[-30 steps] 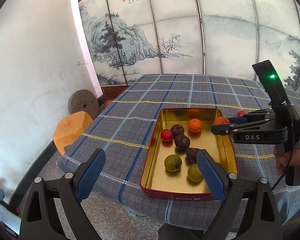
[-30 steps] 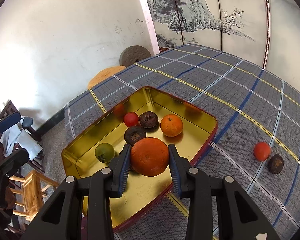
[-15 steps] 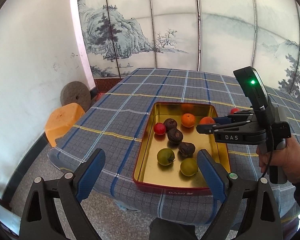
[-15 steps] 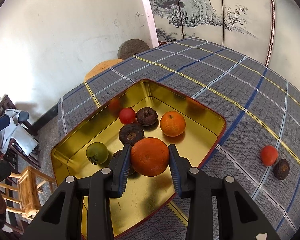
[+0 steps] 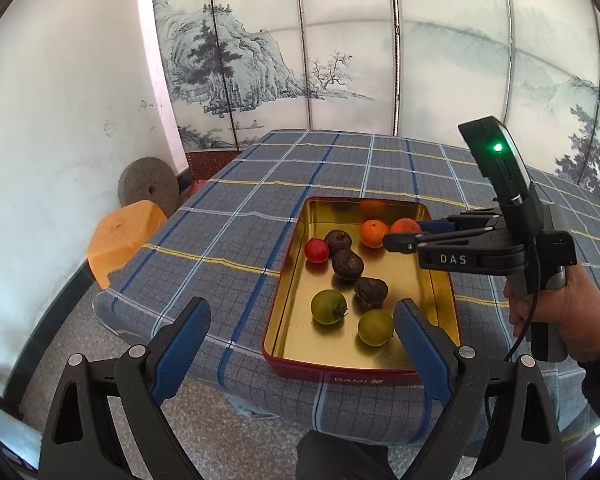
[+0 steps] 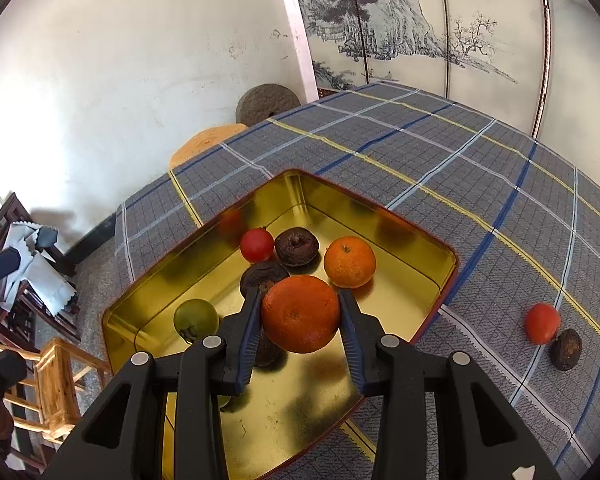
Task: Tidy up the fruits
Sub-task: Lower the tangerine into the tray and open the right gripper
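A gold tin tray [image 5: 444, 292] [image 6: 384, 216] sits on the plaid tablecloth. It holds an orange [image 6: 350, 262], a red fruit [image 6: 257, 245], dark brown fruits [image 6: 297, 247] and green fruits [image 6: 196, 319]. My right gripper [image 6: 300, 314] is shut on a large orange [image 6: 300, 314] and holds it above the tray's middle; it also shows in the left wrist view [image 5: 404, 227]. My left gripper [image 5: 300, 334] is open and empty, in front of the table's near edge. A red fruit [image 6: 542, 323] and a dark fruit [image 6: 566, 349] lie on the cloth right of the tray.
An orange plastic stool [image 5: 126, 236] and a round millstone [image 5: 148, 188] stand left of the table by the white wall. A painted folding screen [image 5: 380, 52] stands behind the table. Wooden chairs [image 6: 40, 368] stand at the left in the right wrist view.
My right gripper has carried the large orange further over the tray, toward the other orange. My left gripper has drawn back and up from the table, still open.
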The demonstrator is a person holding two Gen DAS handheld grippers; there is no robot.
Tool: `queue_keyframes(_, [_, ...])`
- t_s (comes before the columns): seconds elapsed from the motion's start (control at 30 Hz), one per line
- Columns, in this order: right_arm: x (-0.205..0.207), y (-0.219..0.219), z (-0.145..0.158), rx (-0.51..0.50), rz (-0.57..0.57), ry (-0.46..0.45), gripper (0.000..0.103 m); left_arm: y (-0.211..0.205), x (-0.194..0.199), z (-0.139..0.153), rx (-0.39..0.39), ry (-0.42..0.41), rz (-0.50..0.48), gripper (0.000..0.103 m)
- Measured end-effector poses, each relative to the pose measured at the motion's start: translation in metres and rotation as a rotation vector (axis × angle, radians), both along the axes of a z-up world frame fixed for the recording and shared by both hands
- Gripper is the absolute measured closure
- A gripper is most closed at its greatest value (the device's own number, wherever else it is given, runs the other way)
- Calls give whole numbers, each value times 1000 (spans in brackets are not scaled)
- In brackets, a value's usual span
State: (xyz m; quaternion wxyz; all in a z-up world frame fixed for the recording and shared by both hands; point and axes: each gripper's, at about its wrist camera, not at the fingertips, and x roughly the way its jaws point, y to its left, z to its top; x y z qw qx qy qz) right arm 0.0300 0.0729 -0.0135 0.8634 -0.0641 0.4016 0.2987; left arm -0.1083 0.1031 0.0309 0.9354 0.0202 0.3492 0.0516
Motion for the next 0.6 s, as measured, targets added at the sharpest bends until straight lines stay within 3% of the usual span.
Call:
queue_keyframes(0.27, [-13, -24, 24, 115, -18, -64, 48, -8, 2, -1, 15, 11, -6, 10])
queue_keyframes(0.4, [-26, -43, 30, 137, -38, -88, 35, -14, 2, 0, 29, 14, -17, 10])
queue_keyframes(0.6, [-49, -95, 27, 124, -114, -97, 24, -27, 4, 1, 53, 23, -41, 10])
